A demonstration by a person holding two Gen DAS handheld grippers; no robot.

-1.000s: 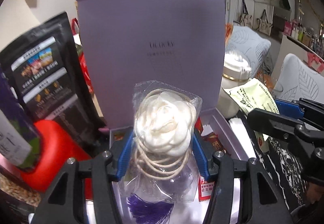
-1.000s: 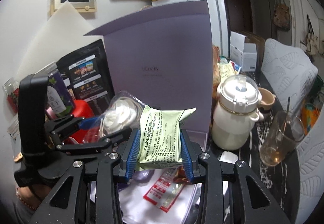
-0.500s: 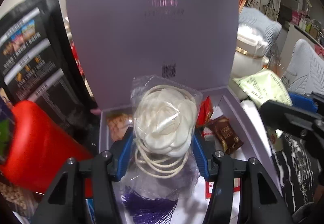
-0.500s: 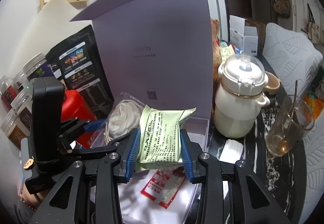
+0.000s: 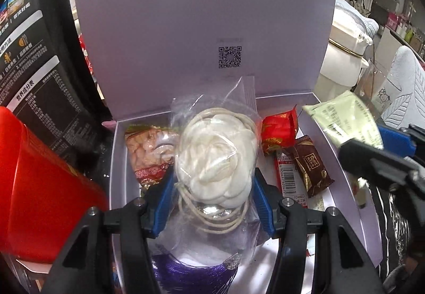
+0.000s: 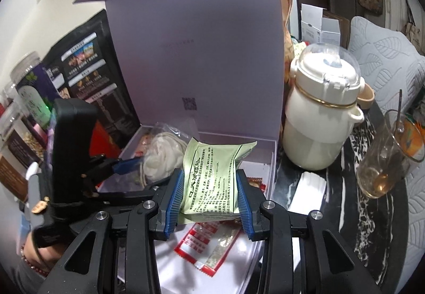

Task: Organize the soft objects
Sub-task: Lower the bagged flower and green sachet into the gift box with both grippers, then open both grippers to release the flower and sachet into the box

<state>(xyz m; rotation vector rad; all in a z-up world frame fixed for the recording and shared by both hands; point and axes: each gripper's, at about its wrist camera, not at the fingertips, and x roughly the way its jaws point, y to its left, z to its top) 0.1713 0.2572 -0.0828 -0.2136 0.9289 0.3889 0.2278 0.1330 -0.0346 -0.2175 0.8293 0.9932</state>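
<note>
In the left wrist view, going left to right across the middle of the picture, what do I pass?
Red container → peanut packet → bagged white flower held in the left gripper → red candy wrapper → brown chocolate packet → box wall → green sachet in the right gripper's fingers.

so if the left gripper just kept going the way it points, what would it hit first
Probably the snack packets on the floor of the lilac box, the peanut packet likeliest; depth is unclear. The left gripper holds the bagged white flower.
</note>
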